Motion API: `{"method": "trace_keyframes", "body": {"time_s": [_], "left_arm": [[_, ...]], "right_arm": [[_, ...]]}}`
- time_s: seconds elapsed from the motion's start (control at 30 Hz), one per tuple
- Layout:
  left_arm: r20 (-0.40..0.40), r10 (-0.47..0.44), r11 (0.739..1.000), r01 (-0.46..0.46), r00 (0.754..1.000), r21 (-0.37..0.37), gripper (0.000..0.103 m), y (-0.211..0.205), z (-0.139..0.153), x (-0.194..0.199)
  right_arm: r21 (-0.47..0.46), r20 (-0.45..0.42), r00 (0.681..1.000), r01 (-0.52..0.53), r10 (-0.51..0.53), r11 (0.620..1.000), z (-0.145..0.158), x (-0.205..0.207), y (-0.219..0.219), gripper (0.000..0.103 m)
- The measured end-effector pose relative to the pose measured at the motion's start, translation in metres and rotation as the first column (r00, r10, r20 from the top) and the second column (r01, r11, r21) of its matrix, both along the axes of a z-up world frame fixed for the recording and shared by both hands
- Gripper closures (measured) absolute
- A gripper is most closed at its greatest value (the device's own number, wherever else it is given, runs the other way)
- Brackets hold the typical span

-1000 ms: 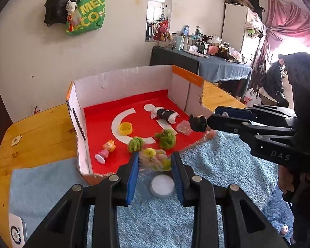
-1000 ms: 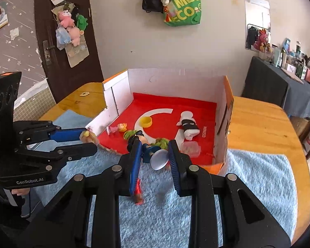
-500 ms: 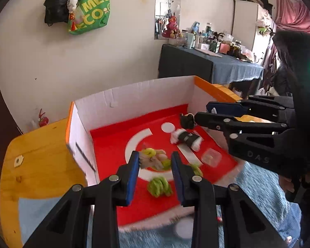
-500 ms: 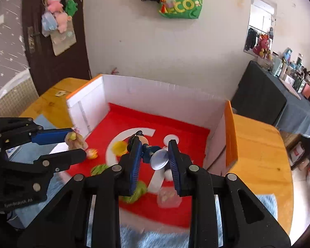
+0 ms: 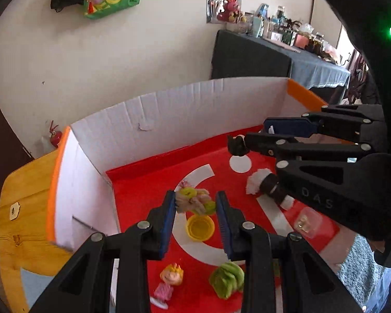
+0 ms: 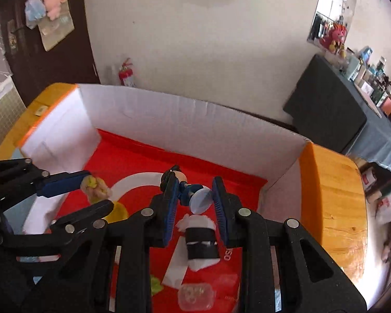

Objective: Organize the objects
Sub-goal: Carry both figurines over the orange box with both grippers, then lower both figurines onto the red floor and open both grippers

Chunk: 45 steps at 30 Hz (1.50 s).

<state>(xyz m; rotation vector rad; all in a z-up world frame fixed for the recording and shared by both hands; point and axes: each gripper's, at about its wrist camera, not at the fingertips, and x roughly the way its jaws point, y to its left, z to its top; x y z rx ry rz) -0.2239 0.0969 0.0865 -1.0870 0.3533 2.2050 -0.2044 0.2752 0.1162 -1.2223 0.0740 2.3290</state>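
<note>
The left gripper [image 5: 195, 203] squeezes a small yellow-and-pink toy [image 5: 194, 200], and the right gripper [image 6: 193, 199] squeezes a little blue figure [image 6: 189, 191] with a round white base. Both hang over the red floor of the box [image 5: 182, 109]. If one lets go too high, its toy could bounce – maybe onto the yellow cap [image 5: 199, 227] – or roll away.

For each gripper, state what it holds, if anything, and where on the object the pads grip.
Left gripper: a small pale toy with yellow-green bits, pinched across its sides. Right gripper: a blue figurine, pinched between body and round white base.
</note>
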Motion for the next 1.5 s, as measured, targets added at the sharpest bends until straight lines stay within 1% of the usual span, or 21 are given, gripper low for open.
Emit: {"method": "trace_keyframes", "body": {"time_s": [0.27,0.4,0.67,0.77,0.97,1.17,1.5], "left_arm": [[0.073,0.012,0.999,-0.010,0.997,-0.031,0.070,0.007,-0.021,-0.018],[0.117,0.022,0.999,-0.018,0.993,-0.033,0.070,0.006,-0.030,-0.026],[0.153,0.036,0.999,-0.030,0.988,-0.038,0.070,0.001,-0.039,-0.029],[0.165,0.037,0.999,-0.031,0.986,-0.040,0.070,0.000,-0.040,-0.029],[0.167,0.035,0.998,-0.026,0.985,-0.061,0.070,-0.001,-0.043,-0.024],[0.182,0.044,0.997,-0.032,0.982,-0.065,0.070,-0.007,-0.045,-0.021],[0.179,0.049,0.997,-0.036,0.983,-0.074,0.070,-0.013,-0.048,-0.010]], "right_arm": [[-0.037,0.080,0.997,0.008,-0.006,0.999,-0.020,-0.020,0.013,0.078],[-0.053,0.110,0.994,0.007,-0.001,0.999,-0.030,-0.026,0.016,0.078],[-0.087,0.141,0.990,0.007,0.005,0.996,-0.040,-0.030,0.017,0.078],[-0.108,0.151,0.989,0.016,0.001,0.994,-0.045,-0.028,0.019,0.077],[-0.133,0.151,0.988,0.017,0.003,0.991,-0.046,-0.024,0.021,0.077],[-0.190,0.157,0.988,0.032,-0.001,0.981,-0.051,-0.017,0.025,0.077],[-0.183,0.160,0.987,0.036,-0.007,0.982,-0.048,-0.010,0.020,0.077]]}}
